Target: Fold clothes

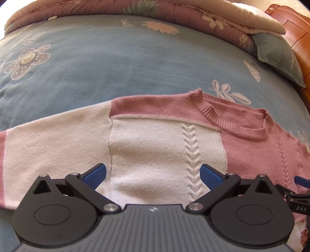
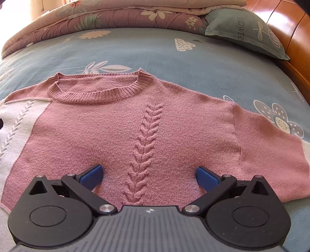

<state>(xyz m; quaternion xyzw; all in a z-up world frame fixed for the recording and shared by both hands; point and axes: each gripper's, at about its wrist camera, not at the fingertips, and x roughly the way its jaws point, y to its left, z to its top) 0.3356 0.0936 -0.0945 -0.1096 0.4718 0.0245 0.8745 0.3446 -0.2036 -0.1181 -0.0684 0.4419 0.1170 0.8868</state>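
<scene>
A bed fills both views, covered by a blue-grey bedsheet (image 1: 135,64) printed with pale flowers, leaves and a dotted cloud shape. Along its far edge lies a folded mauve floral quilt (image 2: 120,17) with a cream blanket (image 1: 251,17) on top. At the far right corner a grey-green pillow (image 2: 246,29) leans against the glossy orange-brown wooden headboard (image 2: 290,36). Sunlight brightens the far side of the bedding.

The pillow carries the printed word "FLOWERS" running down its face in the right wrist view; in the left wrist view only part of the same word shows, upside down. Faint outlined lettering on the bedsheet at the far left of the left wrist view is too blurred to read. The letters "DAS" appear in white on a black part at the right edge of the left wrist view.

The pink and white knit sweater (image 2: 108,131) lies flat and front-up on the bedsheet, ribbed neckline toward the quilt, sleeves spread to both sides. One half is pink, the other white, each with a raised cable braid.

The left hand-held gripper (image 1: 153,175) hovers over the white half, its blue-padded fingers spread wide with nothing between them. The right hand-held gripper (image 2: 149,174) sits over the pink half, straddling the braid, equally wide apart and empty.
</scene>
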